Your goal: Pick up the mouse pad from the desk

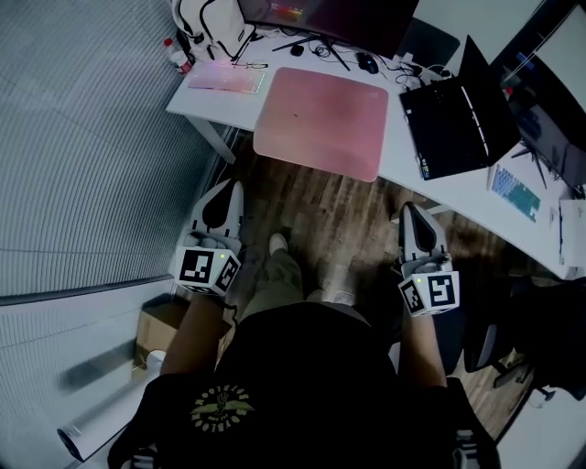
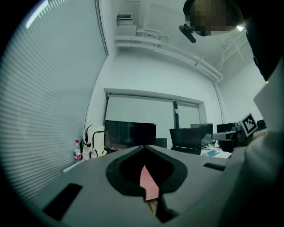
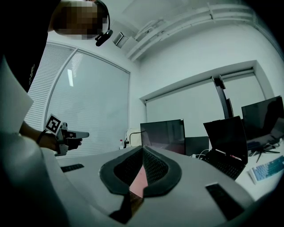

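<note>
Closest in: person in a dark shirt, standing over a wood floor (image 1: 339, 220), one gripper in each hand, both held low and pointing toward the table (image 1: 206, 103).

Left gripper (image 1: 237, 187): jaws fully closed, tips together, holding nothing. Its marker cube (image 1: 208, 267) sits just ahead of the forearm.

Right gripper (image 1: 408, 209): same, jaws closed tip to tip and empty. Its marker cube (image 1: 428, 293) faces up.

Both grippers are over the floor, short of the table edge and clear of everything on it. In each gripper view the only thing in the cut-out behind the closed tips is a pink sliver of the pad further off.

Cardboard box (image 1: 165, 330) is on the floor at the person's left, against the blinds.

Mouse pad (image 1: 320, 122): pink, lying flat on the white table, roughly between the two grippers' lines. Its near edge hangs out past the table's front edge. Untouched.

Right of the pad: open black laptop (image 1: 458, 119), just beside it. Further right, a light blue keyboard (image 1: 515, 190).

Left and behind the pad: pink keyboard (image 1: 225, 77), then a red-capped bottle (image 1: 179, 55) near the corner.

Back row: white backpack (image 1: 212, 26) at far left, a dark monitor (image 1: 330, 18), and a black mouse (image 1: 367, 63) among cables.
</note>
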Tool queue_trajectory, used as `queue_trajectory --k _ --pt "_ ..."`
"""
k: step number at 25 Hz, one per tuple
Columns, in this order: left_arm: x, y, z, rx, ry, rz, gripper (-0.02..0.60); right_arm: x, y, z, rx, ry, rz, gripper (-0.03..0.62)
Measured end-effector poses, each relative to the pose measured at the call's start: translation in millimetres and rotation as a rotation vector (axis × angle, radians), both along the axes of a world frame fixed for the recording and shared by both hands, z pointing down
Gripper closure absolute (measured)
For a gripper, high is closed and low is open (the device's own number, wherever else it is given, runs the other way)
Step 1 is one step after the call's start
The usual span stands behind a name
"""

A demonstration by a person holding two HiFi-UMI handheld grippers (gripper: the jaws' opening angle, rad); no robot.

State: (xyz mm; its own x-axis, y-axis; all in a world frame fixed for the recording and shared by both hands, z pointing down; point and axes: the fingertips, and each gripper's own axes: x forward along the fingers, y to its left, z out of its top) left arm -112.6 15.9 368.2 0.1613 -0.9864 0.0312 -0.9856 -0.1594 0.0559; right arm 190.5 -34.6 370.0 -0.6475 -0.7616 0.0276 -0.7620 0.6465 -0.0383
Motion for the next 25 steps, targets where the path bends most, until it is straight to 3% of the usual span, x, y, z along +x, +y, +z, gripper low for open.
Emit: queue_trajectory --k 25 --pt "-58.5 -128.6 109.4 -0.159 0.020 0.058 0.575 -47.6 -110.2 85.0 -0.114 0.070 0.092 0.602"
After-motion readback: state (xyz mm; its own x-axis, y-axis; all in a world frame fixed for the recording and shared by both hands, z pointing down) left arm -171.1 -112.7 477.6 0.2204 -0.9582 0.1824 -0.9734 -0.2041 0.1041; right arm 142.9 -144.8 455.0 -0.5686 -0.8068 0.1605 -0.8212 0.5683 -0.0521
